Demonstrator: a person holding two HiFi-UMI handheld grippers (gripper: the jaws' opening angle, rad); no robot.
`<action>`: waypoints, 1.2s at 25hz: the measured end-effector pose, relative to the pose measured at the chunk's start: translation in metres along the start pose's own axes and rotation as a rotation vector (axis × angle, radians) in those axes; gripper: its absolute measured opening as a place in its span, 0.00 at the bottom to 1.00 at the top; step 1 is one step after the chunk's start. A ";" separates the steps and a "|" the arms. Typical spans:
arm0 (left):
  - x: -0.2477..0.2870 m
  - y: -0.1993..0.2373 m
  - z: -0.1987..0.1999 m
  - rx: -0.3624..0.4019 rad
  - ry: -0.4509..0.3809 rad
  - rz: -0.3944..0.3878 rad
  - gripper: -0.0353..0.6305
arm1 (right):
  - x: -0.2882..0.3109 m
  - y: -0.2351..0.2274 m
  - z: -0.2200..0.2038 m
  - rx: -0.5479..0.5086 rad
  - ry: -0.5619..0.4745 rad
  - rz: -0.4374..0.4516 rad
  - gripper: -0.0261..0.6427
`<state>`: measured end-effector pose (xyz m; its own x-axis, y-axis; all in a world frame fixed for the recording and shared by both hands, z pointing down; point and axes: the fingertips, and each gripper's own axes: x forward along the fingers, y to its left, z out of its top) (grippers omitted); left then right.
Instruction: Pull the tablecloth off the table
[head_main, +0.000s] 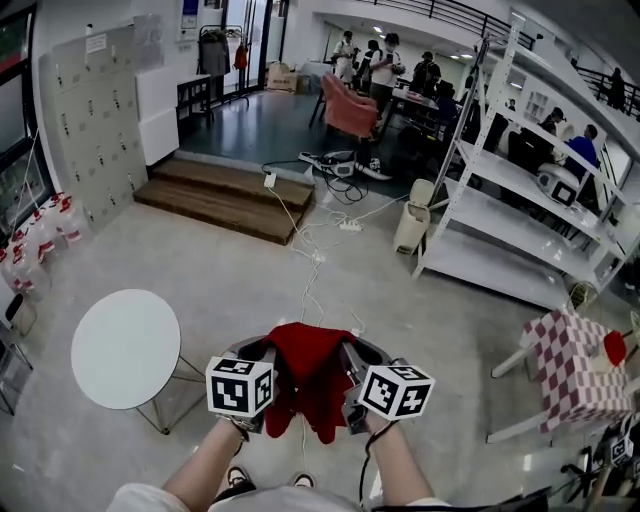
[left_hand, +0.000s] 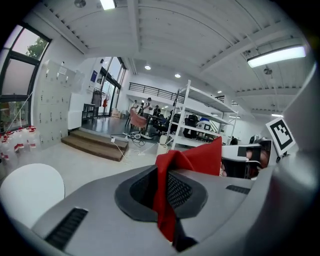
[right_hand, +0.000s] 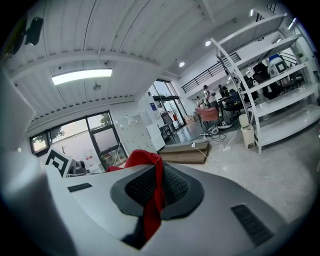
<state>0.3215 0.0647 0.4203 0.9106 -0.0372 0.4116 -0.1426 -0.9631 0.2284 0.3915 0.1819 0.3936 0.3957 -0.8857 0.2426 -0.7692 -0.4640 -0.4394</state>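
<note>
A red tablecloth (head_main: 312, 372) hangs bunched between my two grippers, clear of any table, in front of my legs. My left gripper (head_main: 268, 362) is shut on one end of it; in the left gripper view the red tablecloth (left_hand: 167, 185) runs pinched through the closed jaws. My right gripper (head_main: 350, 362) is shut on the other end, and in the right gripper view the red tablecloth (right_hand: 151, 192) passes between the jaws. A bare round white table (head_main: 125, 347) stands to the left of the grippers.
A table with a red-and-white checked cloth (head_main: 575, 368) stands at the right. White metal shelving (head_main: 520, 200) fills the right side, with a white bin (head_main: 412, 228) beside it. Wooden steps (head_main: 225, 197) and cables (head_main: 310, 255) lie ahead. Bottles (head_main: 40, 235) line the left wall. Several people stand far back.
</note>
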 end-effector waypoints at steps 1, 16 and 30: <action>0.001 0.002 0.002 -0.001 -0.003 -0.013 0.08 | 0.001 0.001 -0.001 -0.005 -0.001 -0.018 0.09; -0.010 0.052 0.035 0.018 -0.101 -0.193 0.08 | -0.003 0.022 -0.023 0.021 -0.129 -0.421 0.09; -0.005 0.059 0.032 0.013 -0.098 -0.269 0.08 | 0.003 0.024 -0.043 0.074 -0.110 -0.452 0.09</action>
<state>0.3212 -0.0001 0.4040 0.9485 0.1946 0.2501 0.1131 -0.9452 0.3063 0.3523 0.1688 0.4212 0.7370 -0.5887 0.3321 -0.4711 -0.7997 -0.3722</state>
